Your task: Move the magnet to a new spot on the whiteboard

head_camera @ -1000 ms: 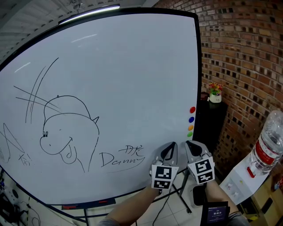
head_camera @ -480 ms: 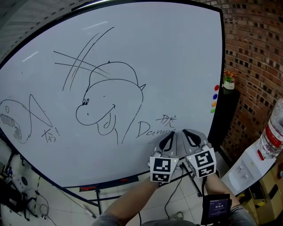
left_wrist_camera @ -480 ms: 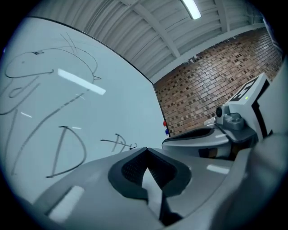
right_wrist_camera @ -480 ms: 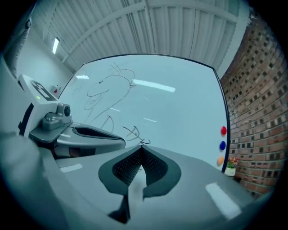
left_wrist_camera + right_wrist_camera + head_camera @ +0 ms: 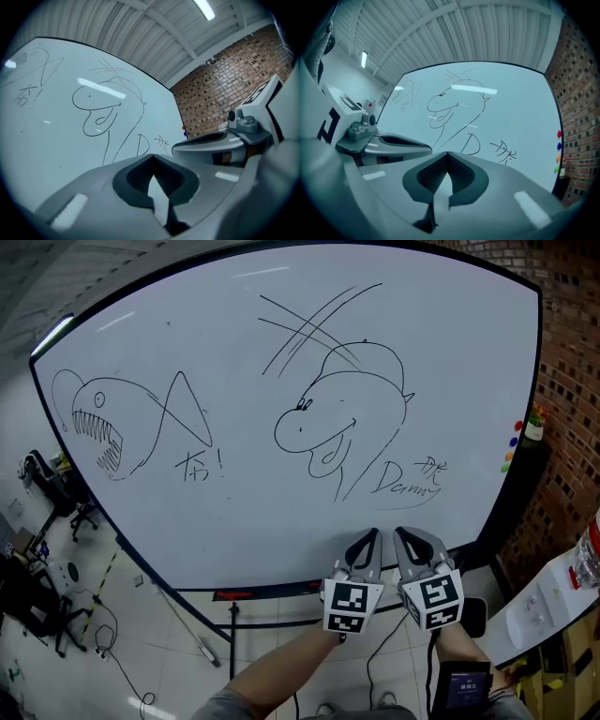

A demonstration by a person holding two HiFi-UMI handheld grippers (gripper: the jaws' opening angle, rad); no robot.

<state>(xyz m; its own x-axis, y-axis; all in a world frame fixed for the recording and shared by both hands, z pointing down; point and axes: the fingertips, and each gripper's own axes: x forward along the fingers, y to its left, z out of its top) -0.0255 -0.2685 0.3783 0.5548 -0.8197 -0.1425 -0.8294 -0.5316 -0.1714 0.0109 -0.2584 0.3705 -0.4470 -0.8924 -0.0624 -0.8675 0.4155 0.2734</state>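
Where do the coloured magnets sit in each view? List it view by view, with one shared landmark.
Head view: coloured magnets on the whiteboard right edge, far right of frame.
Left gripper view: tiny dots at the board's right edge, right of centre.
Right gripper view: a column at far right.
Shared landmark: the letter D.

The left gripper (image 5: 372,538) and right gripper (image 5: 401,538) have swept left along the whiteboard (image 5: 234,512). A second ago they hung right of the signature (image 5: 408,482), near the magnets (image 5: 512,442); now they sit just below it. A shark drawing (image 5: 103,427), far left of the signature, has come into view.
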